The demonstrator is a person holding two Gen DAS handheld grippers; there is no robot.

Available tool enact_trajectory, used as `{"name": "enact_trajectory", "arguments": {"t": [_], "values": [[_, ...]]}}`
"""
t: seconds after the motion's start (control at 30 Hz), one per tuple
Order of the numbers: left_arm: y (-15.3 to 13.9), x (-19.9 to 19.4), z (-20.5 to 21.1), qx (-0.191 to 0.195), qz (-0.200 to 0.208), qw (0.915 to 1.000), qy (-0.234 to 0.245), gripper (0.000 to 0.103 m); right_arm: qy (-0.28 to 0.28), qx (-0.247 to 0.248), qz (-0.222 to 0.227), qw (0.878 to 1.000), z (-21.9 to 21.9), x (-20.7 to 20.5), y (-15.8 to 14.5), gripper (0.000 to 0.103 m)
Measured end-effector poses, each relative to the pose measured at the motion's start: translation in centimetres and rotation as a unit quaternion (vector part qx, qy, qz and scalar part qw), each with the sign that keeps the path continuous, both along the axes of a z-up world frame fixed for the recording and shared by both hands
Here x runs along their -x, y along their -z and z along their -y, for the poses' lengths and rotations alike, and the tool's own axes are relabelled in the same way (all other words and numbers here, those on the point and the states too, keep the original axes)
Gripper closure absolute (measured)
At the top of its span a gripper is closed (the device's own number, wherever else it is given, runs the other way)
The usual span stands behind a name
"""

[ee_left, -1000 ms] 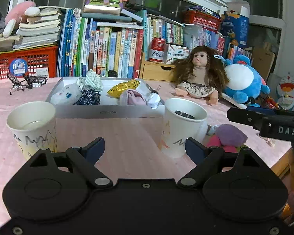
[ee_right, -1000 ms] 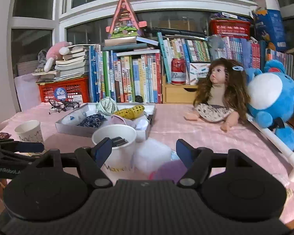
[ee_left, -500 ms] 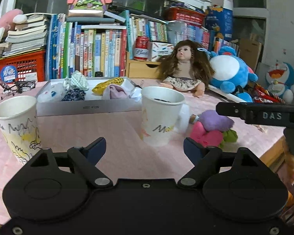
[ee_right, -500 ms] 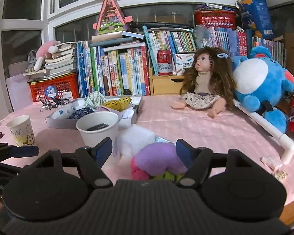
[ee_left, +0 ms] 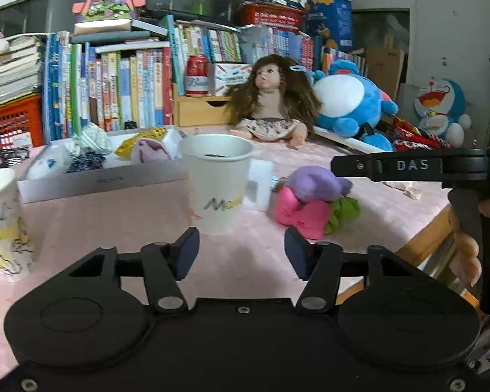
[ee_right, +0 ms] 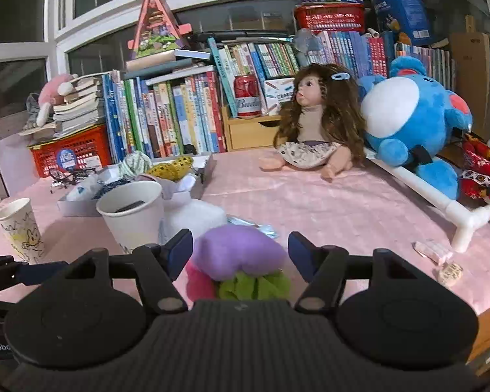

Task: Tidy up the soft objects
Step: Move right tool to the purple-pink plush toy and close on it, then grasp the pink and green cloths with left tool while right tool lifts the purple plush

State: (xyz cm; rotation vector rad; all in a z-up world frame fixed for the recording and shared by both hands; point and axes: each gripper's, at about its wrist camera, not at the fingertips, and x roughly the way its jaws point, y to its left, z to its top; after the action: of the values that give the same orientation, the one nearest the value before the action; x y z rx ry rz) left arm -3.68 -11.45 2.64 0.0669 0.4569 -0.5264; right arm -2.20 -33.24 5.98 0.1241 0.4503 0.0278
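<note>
A heap of soft toys lies near the table's front right: a purple plush (ee_left: pixel 317 183) on a pink bow (ee_left: pixel 302 214) and a green piece (ee_left: pixel 343 209). My right gripper (ee_right: pixel 240 253) straddles the purple plush (ee_right: pixel 238 248). Its jaws are closing, with each pad a sliver off the plush. My left gripper (ee_left: pixel 241 254) hovers low just before a white paper cup (ee_left: pixel 217 183). Its jaws are closing with nothing between them. A grey tray (ee_left: pixel 98 181) behind the cup holds several rolled soft items. A white foam block (ee_left: pixel 259 184) stands beside the cup.
A second, printed paper cup (ee_left: pixel 0 215) stands at the left. A doll (ee_right: pixel 313 124) and a blue plush (ee_right: pixel 415 121) sit at the back, before rows of books (ee_right: pixel 179 114). A white pipe frame (ee_right: pixel 441 202) and small wrapped bits (ee_right: pixel 432 250) lie at the right. The table edge (ee_left: pixel 431 232) is near.
Both grippers moved forward and down. The left view swung right, bringing the white cup to its centre, and its jaws narrowed. The purple plush now sits between the right jaws, which narrowed slightly.
</note>
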Motion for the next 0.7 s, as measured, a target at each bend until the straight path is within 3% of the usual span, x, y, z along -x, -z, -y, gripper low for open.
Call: {"name": "enact_trajectory", "arguments": {"t": [0.13, 0.43, 0.7], "values": [[0.5, -0.1, 1.4, 0.002, -0.005, 0.9999, 0.014, 0.05, 0.002, -0.011, -0.018, 1.0, 0.9, -0.4, 0.3, 0.029], [1.6, -1.7, 5.8, 0.006, -0.017, 0.9992, 0.035, 0.05, -0.043, -0.112, -0.107, 0.987, 4.2, -4.8, 0.6, 0.023], [2.7, -3.7, 8.8, 0.008, -0.028, 0.9992, 0.028, 0.044, -0.07, -0.133, -0.157, 0.976, 4.4, -8.1, 1.3, 0.02]]}}
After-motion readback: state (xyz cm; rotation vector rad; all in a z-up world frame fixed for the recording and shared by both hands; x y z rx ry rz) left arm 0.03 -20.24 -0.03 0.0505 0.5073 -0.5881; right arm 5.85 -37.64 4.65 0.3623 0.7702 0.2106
